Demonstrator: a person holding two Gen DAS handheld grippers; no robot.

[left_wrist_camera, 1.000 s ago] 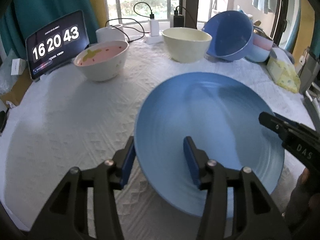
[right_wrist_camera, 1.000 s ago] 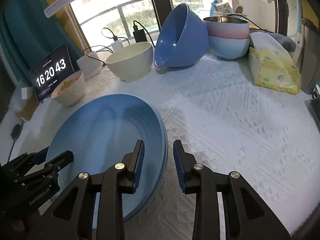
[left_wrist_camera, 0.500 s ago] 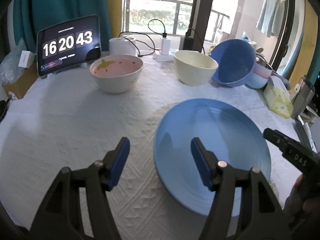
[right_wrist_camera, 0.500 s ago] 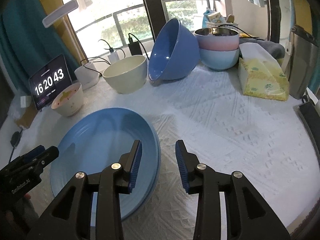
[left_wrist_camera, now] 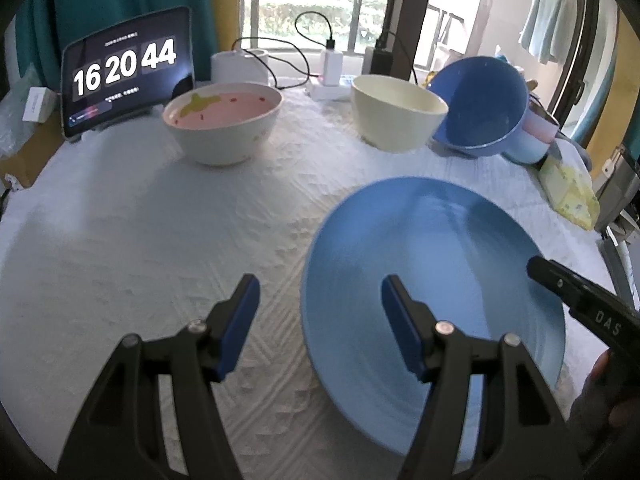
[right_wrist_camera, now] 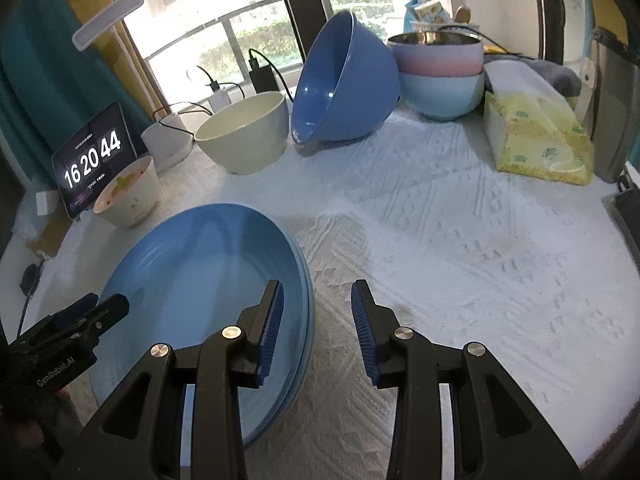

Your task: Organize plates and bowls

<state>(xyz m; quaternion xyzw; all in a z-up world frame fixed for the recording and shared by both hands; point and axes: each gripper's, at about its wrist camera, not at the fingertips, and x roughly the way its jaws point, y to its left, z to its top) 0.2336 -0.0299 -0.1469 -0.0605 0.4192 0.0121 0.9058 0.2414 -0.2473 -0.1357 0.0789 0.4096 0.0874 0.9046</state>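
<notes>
Two tools hung apart over the worktop (right_wrist_camera: 460,220), gripping nothing. The left tool (left_wrist_camera: 320,312) had just spread wide, straddling the plate's (left_wrist_camera: 460,248) left rim without touching. The right tool (right_wrist_camera: 316,320), also just opened, straddled its right rim. Bowls (right_wrist_camera: 248,140) stood behind.

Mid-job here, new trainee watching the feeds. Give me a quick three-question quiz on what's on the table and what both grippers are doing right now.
1. True or false: the left gripper is clamped on the plate.
2. Which bowl leans tilted on its side? A) cream bowl B) dark blue bowl C) pink-lined bowl
3. What sits on top of the light blue bowl?

Key
1. False: its jaws have just been opening, and the plate rim lies between them untouched.
2. B
3. A pink bowl, nested in it. The right gripper is open too, astride the plate's other edge.
</notes>
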